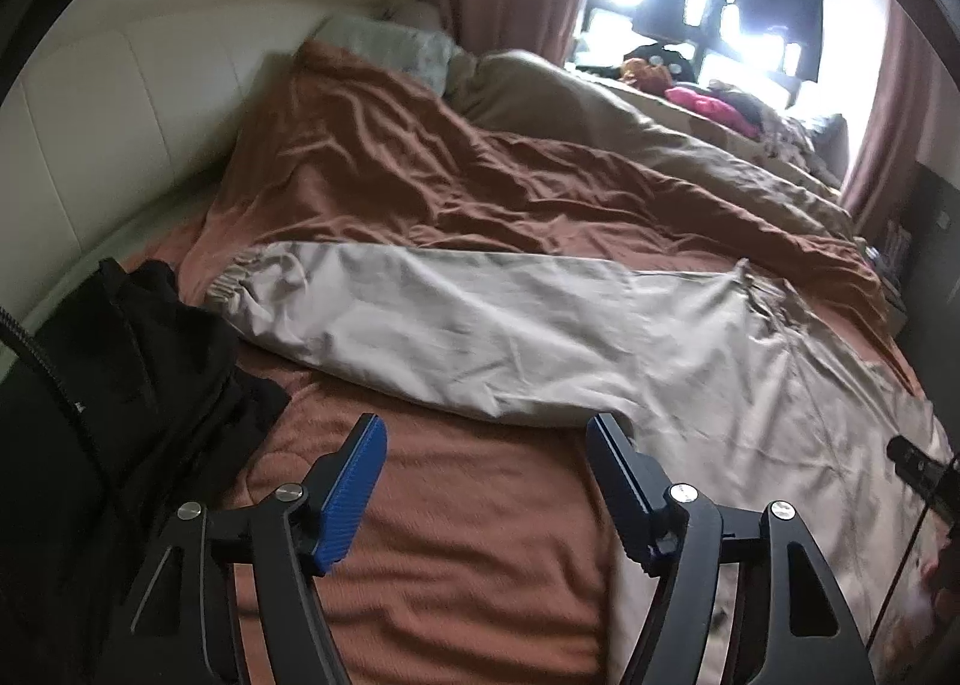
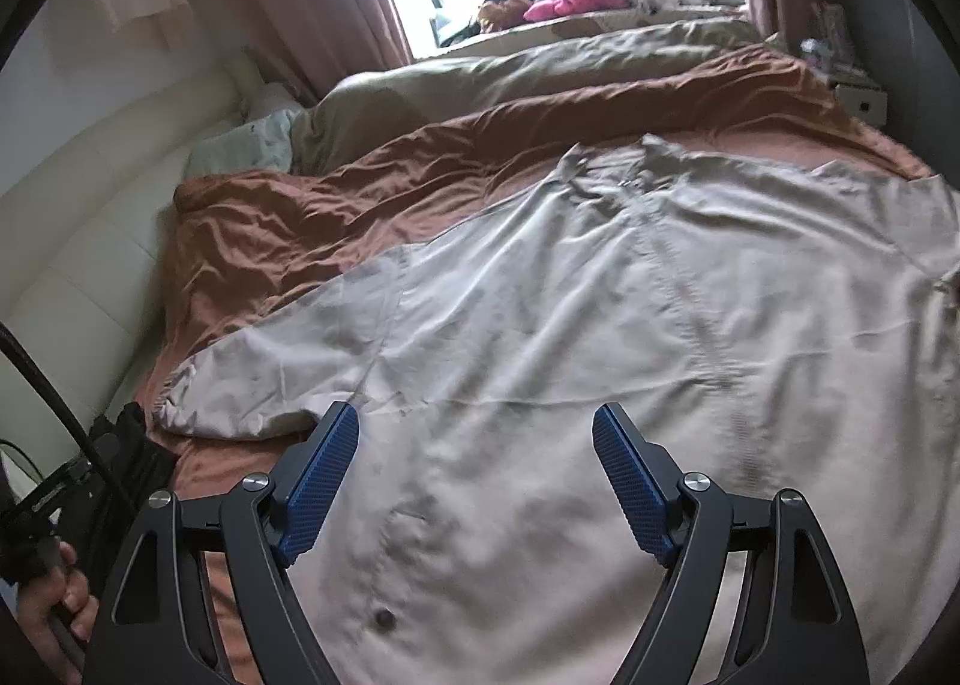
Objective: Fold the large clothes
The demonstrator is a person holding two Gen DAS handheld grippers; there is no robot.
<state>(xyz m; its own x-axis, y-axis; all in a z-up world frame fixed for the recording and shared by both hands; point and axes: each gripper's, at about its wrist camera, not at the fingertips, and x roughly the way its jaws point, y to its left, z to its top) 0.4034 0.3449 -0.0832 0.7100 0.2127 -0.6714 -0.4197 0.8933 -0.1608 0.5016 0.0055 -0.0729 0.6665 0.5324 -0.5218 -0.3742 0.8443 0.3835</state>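
Jacket (image 2: 600, 295), beige, spread flat on rust-brown bedspread (image 1: 450, 535), front up, sleeve (image 1: 420, 325) stretched toward headboard (image 1: 120, 102). Left gripper (image 1: 486, 445) spread wide, holding nothing, above bare bedspread just short of sleeve's lower edge. Right gripper (image 2: 476, 433) spread wide, holding nothing, directly over jacket body near armpit. Black garment (image 1: 150, 361) heaped beside sleeve cuff.

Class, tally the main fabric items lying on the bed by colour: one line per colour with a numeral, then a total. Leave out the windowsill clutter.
Beige: 2, the jacket spread flat and the duvet bunched by the window.
Brown: 1, the rumpled blanket.
Black: 1, the garment at the bed's left edge.
Pale: 1, the pillow.
Total: 5
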